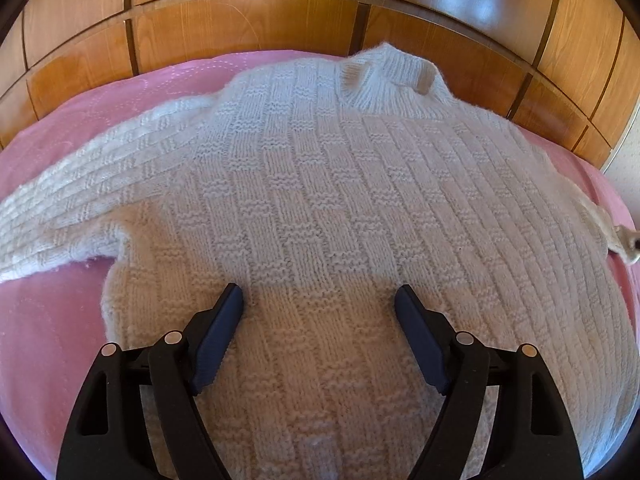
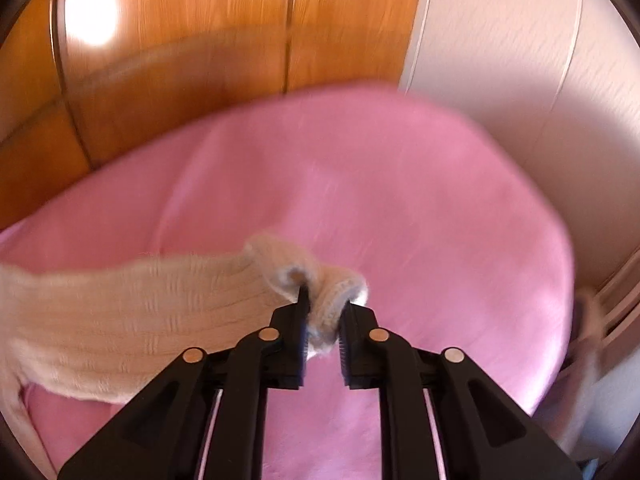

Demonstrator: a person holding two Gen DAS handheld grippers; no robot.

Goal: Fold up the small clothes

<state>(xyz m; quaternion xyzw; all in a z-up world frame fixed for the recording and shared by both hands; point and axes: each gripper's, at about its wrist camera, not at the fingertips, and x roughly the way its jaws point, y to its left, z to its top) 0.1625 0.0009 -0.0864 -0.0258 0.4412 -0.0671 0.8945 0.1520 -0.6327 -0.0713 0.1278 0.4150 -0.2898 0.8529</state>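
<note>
Your left tool (image 1: 319,300) hovers released over the sweater (image 1: 320,184); right tool (image 2: 325,300) pinches the cuff (image 2: 320,280) (sleeve stretched for folding) above the bed (image 2: 400,200).

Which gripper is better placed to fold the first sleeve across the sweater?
Right. The right gripper already pinches a sleeve cuff lifted over the pink bedspread. The left gripper hangs open over the sweater body, holding nothing, so it looks better suited to steadying the body.
</note>
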